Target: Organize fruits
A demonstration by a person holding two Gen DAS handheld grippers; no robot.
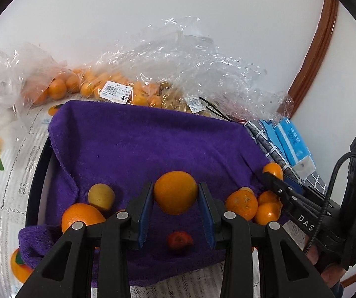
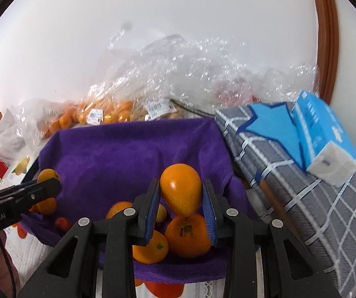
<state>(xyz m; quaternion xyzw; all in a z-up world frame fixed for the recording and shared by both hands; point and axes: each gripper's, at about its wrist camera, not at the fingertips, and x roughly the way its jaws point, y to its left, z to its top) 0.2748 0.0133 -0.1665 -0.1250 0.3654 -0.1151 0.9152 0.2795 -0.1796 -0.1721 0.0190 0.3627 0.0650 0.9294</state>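
A purple towel (image 1: 140, 146) lines a black-rimmed basket (image 1: 37, 171). My left gripper (image 1: 175, 196) is shut on an orange (image 1: 175, 191), held above the towel. My right gripper (image 2: 181, 193) is shut on another orange (image 2: 181, 188), above a cluster of oranges (image 2: 188, 238) in the basket. In the left wrist view, oranges lie at the left (image 1: 81, 217) and right (image 1: 242, 203), with a yellowish fruit (image 1: 101, 196) and a small red fruit (image 1: 179, 241). The right gripper shows at the right of the left wrist view (image 1: 273, 176), and the left gripper at the left of the right wrist view (image 2: 46, 185).
Clear plastic bags of small oranges (image 1: 118, 89) lie behind the basket against the white wall. A grey checked cloth (image 2: 302, 186) with a blue tissue pack (image 2: 324, 134) sits to the right. Fruit-printed paper (image 1: 6, 191) covers the table. A brown curved frame (image 1: 312, 57) stands at right.
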